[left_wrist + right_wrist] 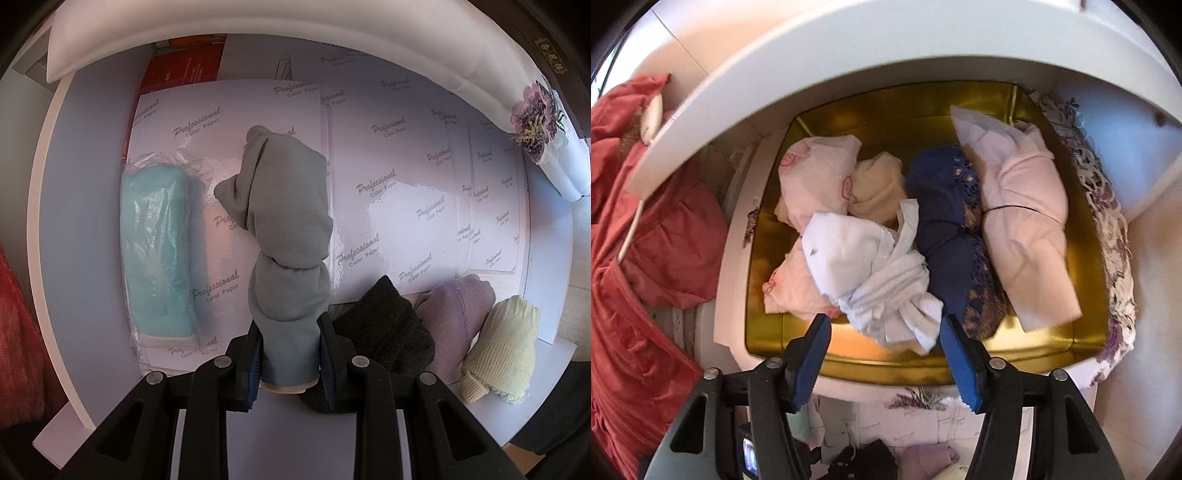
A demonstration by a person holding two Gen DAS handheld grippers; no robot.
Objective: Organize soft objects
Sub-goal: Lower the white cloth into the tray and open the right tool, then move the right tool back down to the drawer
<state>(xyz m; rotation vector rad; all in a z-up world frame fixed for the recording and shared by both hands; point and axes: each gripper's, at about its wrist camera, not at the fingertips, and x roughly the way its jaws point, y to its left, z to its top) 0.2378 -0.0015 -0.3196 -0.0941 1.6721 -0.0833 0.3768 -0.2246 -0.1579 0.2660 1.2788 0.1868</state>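
Note:
My left gripper (290, 350) points down and is shut on a rolled grey sock (288, 221), which hangs above a paper-lined drawer floor (406, 166). Beside it lie a black sock roll (384, 325), a lilac one (458, 310) and a pale yellow one (502, 343). My right gripper (882, 332) stands open over a gold box (886, 365) of folded garments. The lower end of a pale blue-white bundle (864, 266) lies between its blue pads, which do not press on it.
A teal cloth in a plastic bag (159, 251) lies at the drawer's left. The box also holds a navy garment (942, 221), a pink folded one (1023, 221), a pig-print piece (816, 173) and a cream piece (879, 184). Red fabric (646, 240) hangs left; a lace cloth (1115, 240) drapes right.

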